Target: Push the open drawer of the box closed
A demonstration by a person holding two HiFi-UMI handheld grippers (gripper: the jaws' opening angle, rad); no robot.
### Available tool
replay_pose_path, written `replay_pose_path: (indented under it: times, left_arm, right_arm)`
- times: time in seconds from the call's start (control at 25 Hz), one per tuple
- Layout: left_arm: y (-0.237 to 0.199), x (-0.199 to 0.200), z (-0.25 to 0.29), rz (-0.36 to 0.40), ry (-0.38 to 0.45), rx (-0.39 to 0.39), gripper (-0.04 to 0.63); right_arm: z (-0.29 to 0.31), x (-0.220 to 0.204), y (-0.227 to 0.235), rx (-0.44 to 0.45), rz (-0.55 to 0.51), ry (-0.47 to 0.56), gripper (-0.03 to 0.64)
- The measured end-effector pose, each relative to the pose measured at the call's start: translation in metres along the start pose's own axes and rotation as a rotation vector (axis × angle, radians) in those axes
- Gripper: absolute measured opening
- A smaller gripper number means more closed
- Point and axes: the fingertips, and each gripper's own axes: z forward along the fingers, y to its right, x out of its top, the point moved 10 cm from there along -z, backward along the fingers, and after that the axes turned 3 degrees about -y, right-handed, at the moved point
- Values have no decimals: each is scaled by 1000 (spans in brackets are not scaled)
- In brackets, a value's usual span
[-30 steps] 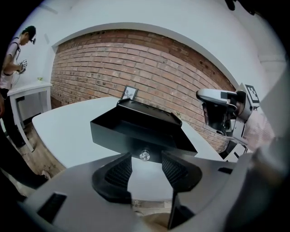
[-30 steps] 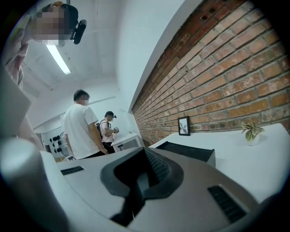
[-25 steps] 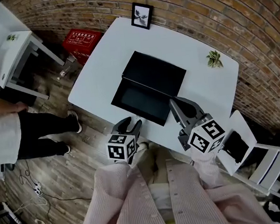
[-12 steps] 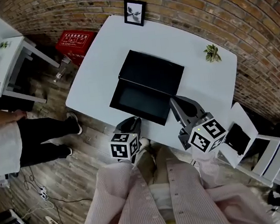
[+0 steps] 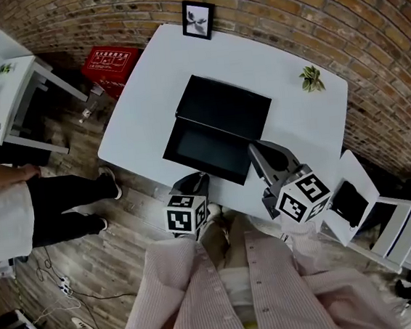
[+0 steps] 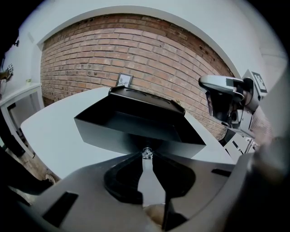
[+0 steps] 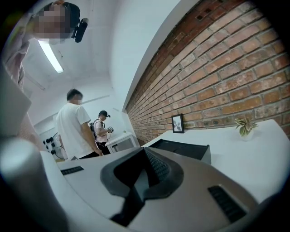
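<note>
While clamping knob [image 6: 146, 153] of drawer [image 6: 136, 131] with left gripper [image 5: 194, 181], right gripper [image 7: 146, 154] shut and empty, push squarely; otherwise risk jamming drawer askew or shoving unbraced box [image 5: 225, 107].

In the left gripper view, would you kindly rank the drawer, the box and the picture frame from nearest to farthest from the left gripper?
1. Drawer: straight ahead of the left gripper, its knob at the jaw tips.
2. Box: directly behind the drawer.
3. Picture frame: farthest, by the brick wall, slightly left.
</note>
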Motion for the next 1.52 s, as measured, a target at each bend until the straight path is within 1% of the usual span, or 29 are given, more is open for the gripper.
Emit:
replay_pose_path:
  times: [0.36, 0.72, 1.52]
  left_arm:
    - [2, 2, 0, 5, -23, 5, 63]
    - [0, 10, 0, 16, -15, 3, 63]
    - [1, 33, 19, 38, -16, -2, 64]
  right_arm:
    - [1, 3, 0, -5, 1, 16, 3]
    - [3, 3, -1, -14, 0, 25, 3]
    - [-7, 5, 13, -77, 13, 49, 3]
